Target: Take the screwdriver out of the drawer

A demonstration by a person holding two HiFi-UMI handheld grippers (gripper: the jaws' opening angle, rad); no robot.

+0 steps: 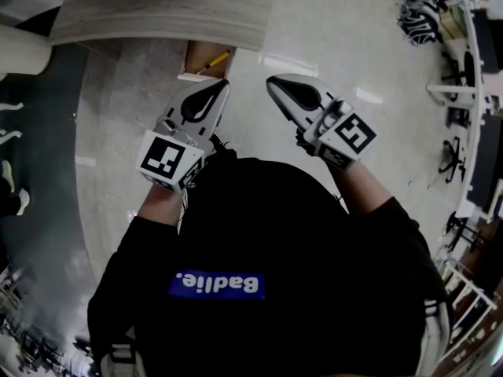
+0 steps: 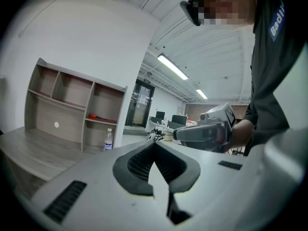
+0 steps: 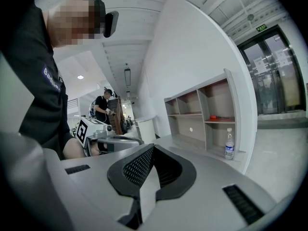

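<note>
Pale glossy floor (image 1: 338, 30) shines at one o'clock in the head view, and a darker grey band (image 1: 47, 171) runs down at nine o'clock. There's a wood-grain tabletop (image 1: 157, 10) at eleven o'clock. The left gripper view shows an open-fronted shelf unit (image 2: 72, 105) at nine o'clock against a plain white wall (image 2: 86, 37). Ceiling light strips (image 2: 172, 67) are glowing at one o'clock, above distant desks (image 2: 166, 121). In the right gripper view, tall glass doors (image 3: 274, 76) stand at three o'clock.

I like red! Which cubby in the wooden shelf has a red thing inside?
The upper cubby at the grey wooden shelf unit's right end, above the clear plastic water bottle. The others show nothing red.
</note>
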